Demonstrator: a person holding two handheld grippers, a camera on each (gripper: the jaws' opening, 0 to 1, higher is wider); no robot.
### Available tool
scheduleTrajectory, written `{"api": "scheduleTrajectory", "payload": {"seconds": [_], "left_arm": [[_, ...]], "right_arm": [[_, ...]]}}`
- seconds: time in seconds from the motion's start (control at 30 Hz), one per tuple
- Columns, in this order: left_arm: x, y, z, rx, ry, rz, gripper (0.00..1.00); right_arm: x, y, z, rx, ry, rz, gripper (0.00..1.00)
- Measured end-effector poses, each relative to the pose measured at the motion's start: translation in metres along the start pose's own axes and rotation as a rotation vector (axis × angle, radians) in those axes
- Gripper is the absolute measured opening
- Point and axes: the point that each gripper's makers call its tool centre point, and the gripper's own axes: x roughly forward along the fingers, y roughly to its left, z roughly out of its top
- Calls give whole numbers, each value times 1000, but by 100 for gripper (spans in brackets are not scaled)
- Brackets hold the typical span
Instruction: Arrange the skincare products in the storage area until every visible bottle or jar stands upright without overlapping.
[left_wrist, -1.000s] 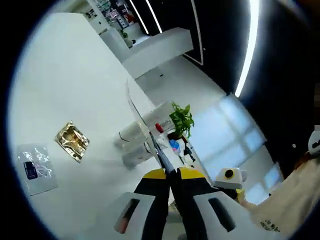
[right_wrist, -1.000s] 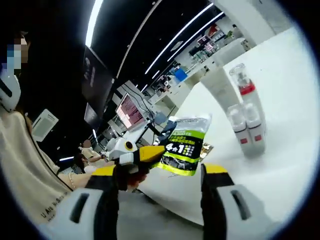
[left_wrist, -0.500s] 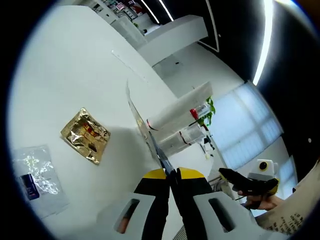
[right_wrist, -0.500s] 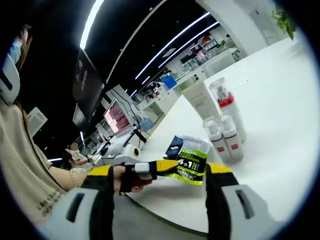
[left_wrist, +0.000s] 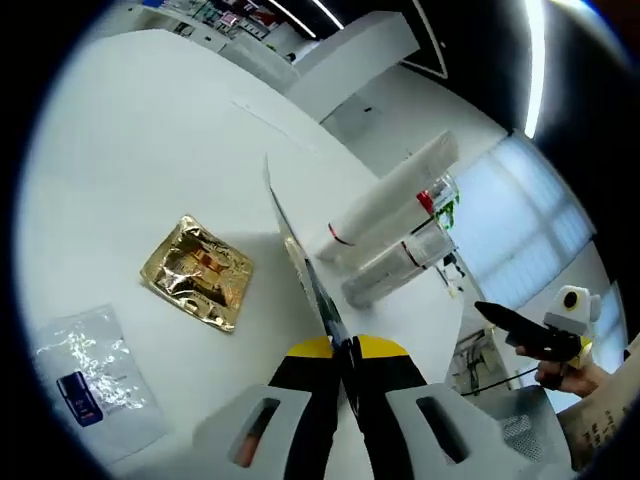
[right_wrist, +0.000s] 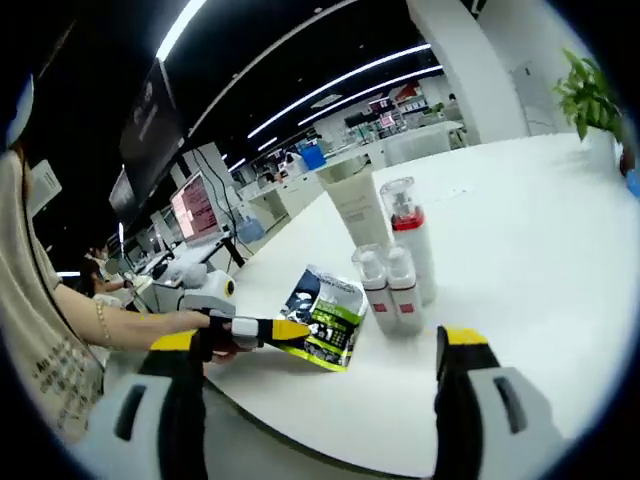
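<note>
Left gripper view: our left gripper pinches green sachet edge-on | gold packet left of fingers | right gripper spread wide, empty, bottles ahead

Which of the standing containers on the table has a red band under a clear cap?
The tall white pump bottle, standing between the white tube and the two small bottles. The tube is plain white and wedge-shaped; the small pair carry only small red labels low down.

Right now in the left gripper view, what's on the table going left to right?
Clear plastic bag → gold foil sachet → thin packet held edge-on by the left hand-held gripper → white tube and bottles → right hand-held gripper.
</note>
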Motion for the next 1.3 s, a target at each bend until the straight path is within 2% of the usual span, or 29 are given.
{"api": "scheduleTrajectory", "payload": {"seconds": [0.3, 0.47, 0.67, 0.87, 1.0, 1.13, 1.3], "left_arm": [[-3, 13, -6, 160, 61, 97, 13], [-7, 20, -9, 324, 132, 186, 22], [-12, 24, -1, 492, 160, 262, 28], [-15, 30, -3, 541, 196, 296, 36], [-25, 46, 3, 630, 226, 399, 37], [-23, 42, 10, 694, 210, 392, 40], [-6, 32, 8, 770, 223, 322, 45]], "right_arm": [[2, 1, -6, -5, 19, 4, 99], [3, 0, -7, -2, 20, 4, 99], [2, -1, -7, -1, 20, 5, 99], [2, -1, -6, 9, 14, 2, 99], [2, 0, -5, 10, 8, 1, 99], [1, 0, -4, 17, 5, 0, 99], [1, -1, -5, 18, 8, 1, 99]]}}
